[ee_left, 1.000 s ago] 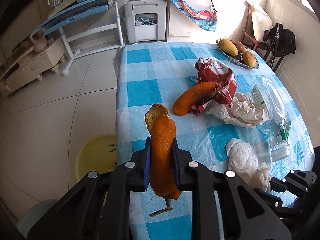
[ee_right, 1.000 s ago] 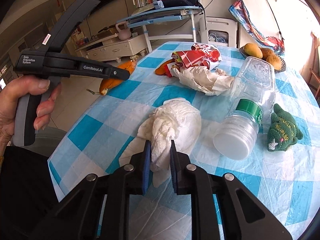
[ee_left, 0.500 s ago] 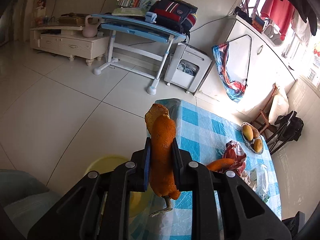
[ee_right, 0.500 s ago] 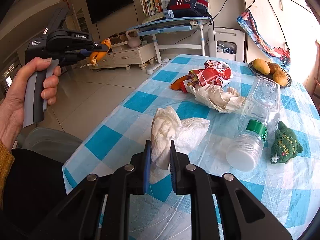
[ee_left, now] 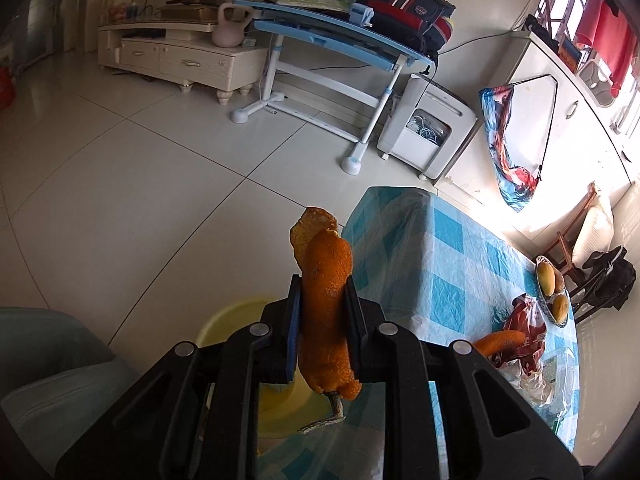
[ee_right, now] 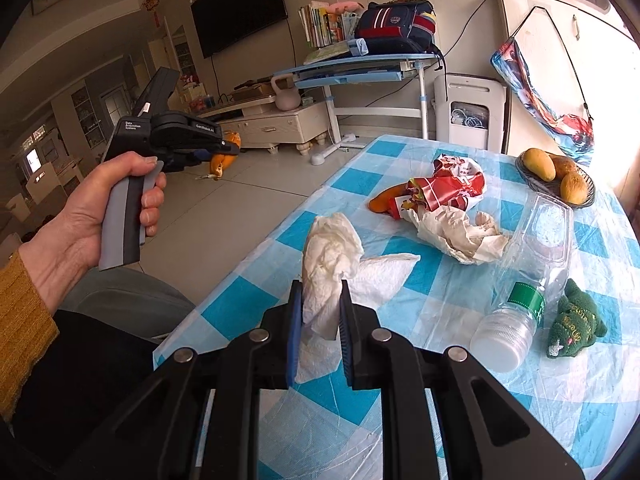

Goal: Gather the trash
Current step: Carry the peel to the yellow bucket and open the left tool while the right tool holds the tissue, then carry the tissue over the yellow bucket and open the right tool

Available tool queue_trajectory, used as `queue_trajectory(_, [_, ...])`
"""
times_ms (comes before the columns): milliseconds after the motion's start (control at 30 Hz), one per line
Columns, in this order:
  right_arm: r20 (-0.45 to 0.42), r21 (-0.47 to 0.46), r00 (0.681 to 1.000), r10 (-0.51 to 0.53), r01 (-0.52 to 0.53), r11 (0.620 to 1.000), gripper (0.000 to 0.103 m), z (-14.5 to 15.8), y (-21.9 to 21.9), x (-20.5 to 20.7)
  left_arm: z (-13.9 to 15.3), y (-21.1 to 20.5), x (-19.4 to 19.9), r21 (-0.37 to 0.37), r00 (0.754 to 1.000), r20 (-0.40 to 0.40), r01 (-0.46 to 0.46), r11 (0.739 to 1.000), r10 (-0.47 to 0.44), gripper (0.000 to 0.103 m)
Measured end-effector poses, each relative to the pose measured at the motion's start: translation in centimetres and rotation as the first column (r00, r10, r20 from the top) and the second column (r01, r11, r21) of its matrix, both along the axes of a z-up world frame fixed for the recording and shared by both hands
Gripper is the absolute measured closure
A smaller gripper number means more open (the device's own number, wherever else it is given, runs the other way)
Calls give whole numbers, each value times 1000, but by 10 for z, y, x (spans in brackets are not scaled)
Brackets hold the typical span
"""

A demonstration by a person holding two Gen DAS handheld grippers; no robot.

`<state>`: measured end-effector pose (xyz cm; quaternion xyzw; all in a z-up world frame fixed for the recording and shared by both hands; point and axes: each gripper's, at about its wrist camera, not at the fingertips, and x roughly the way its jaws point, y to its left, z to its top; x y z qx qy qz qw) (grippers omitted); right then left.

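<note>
Pale floor tiles lie below the left gripper (ee_left: pixel 322 320), whose fingers pinch a curled orange fruit peel (ee_left: pixel 326 316) out past the blue-checked counter (ee_left: pixel 452 272). Centre it over the round yellow bin (ee_left: pixel 224 320) before letting go. Right fingers (ee_right: pixel 294 328) pinch a crumpled white tissue (ee_right: pixel 330 256), lifted over the counter edge.

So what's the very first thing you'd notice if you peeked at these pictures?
Probably the bright orange peel pinched in the left gripper, held out over the floor beside the checked table. Next, the crumpled white tissue squeezed in the right gripper above the table's near edge. Behind it lies a clear plastic bottle on its side.
</note>
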<state>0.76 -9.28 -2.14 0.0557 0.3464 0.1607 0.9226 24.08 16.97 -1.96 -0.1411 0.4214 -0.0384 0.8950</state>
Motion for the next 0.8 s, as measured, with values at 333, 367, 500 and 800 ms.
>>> queue_trajectory(333, [6,11,1000,15,-15,1000,85,1,3,2,-1,24,-5,-39,990,9,-138,990,139,41])
queue_trajectory(367, [7,11,1000,16,-16,1000,85,1,3,2,3,26,-7,-50,989,20,-147,988,148,40])
queue_trajectory(500, [10,7,1000,23,-23,1000,85,1,4,2,26,35,-23,-104,972,96,-206,973,216,29])
queue_trajectory(800, [67,-6,993,96,-96,995,85,21,39,18,71,62,-65,-156,881,279,-351,923,382,14])
